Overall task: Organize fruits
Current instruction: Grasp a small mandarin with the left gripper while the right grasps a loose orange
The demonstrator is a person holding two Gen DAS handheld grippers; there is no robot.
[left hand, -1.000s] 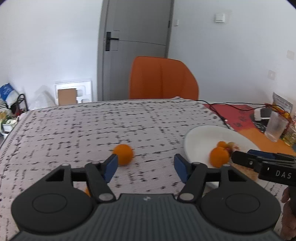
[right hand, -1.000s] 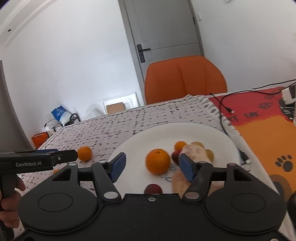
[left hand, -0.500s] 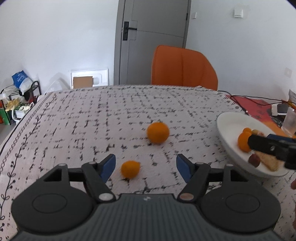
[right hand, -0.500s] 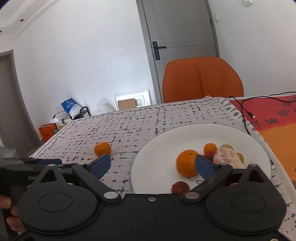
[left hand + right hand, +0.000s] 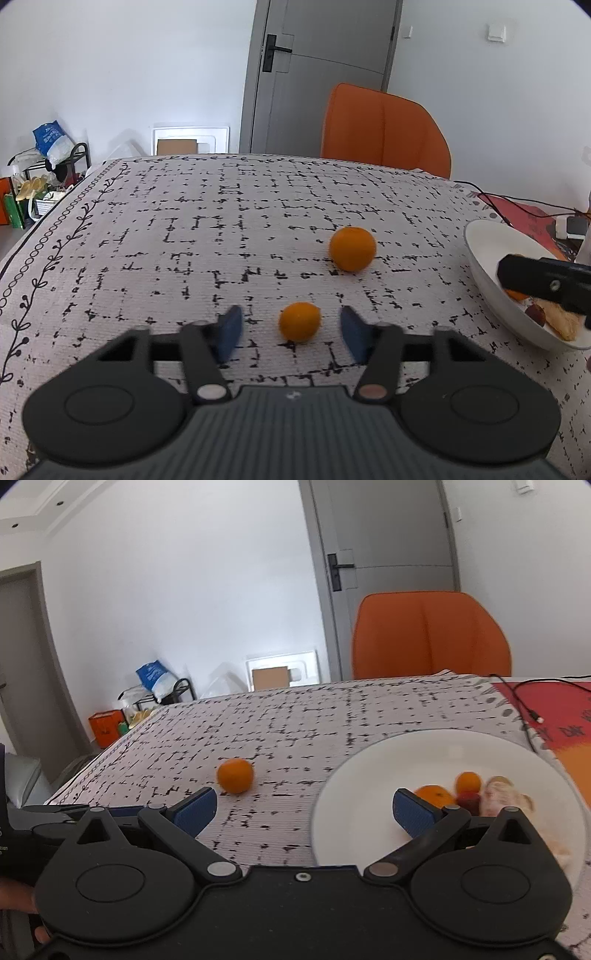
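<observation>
In the left wrist view my left gripper (image 5: 290, 330) is open, its blue pads on either side of a small orange (image 5: 299, 321) that lies on the patterned tablecloth. A larger orange (image 5: 352, 248) lies further away. The white plate (image 5: 480, 266) stands at the right with fruit in it, partly hidden by my right gripper's black finger (image 5: 543, 275). In the right wrist view my right gripper (image 5: 304, 810) is open and empty, over the plate's left rim (image 5: 321, 805). The plate holds an orange (image 5: 434, 795), a smaller orange (image 5: 468, 782), a red fruit and a pale peeled fruit. The larger orange (image 5: 235, 775) lies left of the plate.
An orange chair (image 5: 384, 133) stands behind the table's far edge. A red and orange mat (image 5: 554, 716) with black cables lies right of the plate. The table's left edge drops to a floor with bags and a rack (image 5: 48, 162).
My left gripper has swung left and down, so the small orange now sits between its pads. My right gripper has drawn back to the left, off the fruit, and opened wider.
</observation>
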